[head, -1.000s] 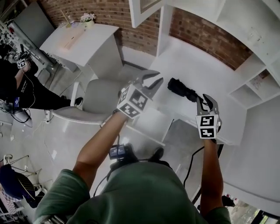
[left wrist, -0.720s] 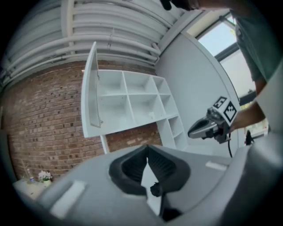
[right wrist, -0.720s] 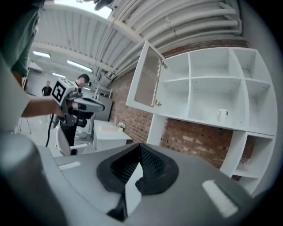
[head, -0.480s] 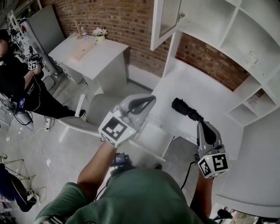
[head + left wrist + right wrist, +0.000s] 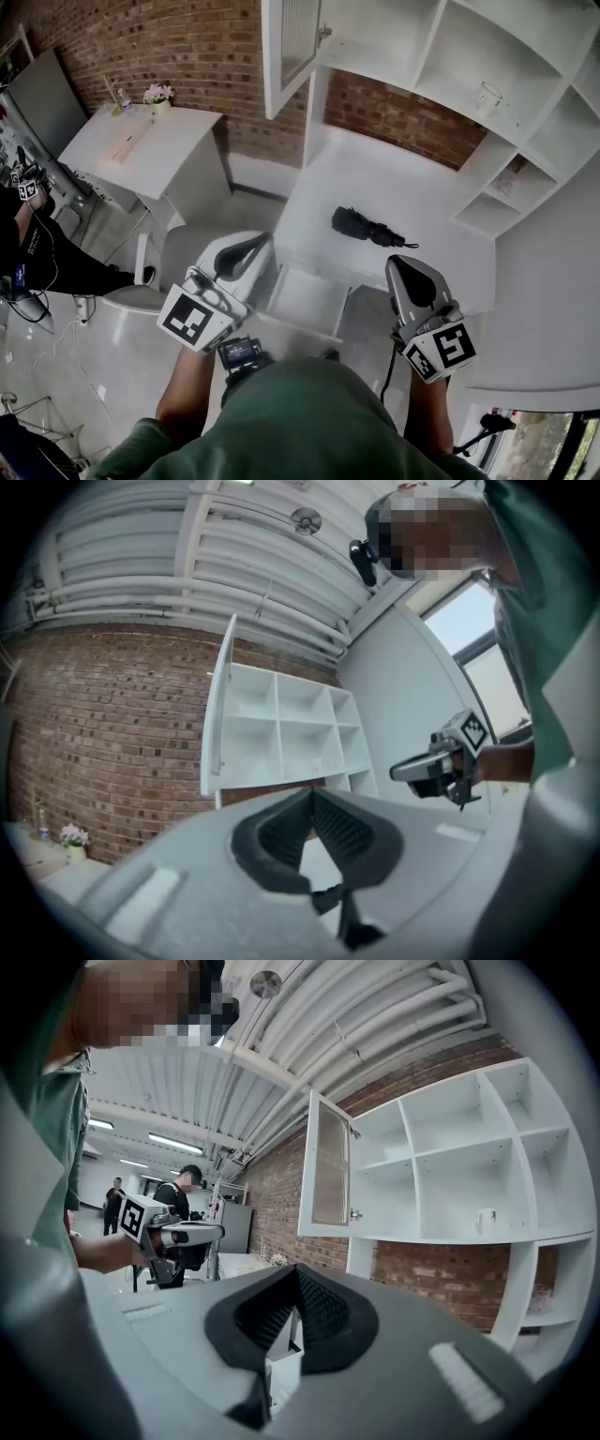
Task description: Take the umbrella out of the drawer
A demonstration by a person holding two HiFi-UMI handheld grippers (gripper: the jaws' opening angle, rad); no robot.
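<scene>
Umbrella's out on the desk past the open drawer, so your left gripper and right gripper sit closed, empty.

A white worktop stands under the wall shelves. A folded black umbrella lies flat on it, near its front edge.

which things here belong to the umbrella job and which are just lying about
Job: black folded umbrella, on the white desk; white pulled-out drawer; left gripper and right gripper, both shut, empty.
Lying about: white cup on a shelf; small flower pot on the side table.
</scene>
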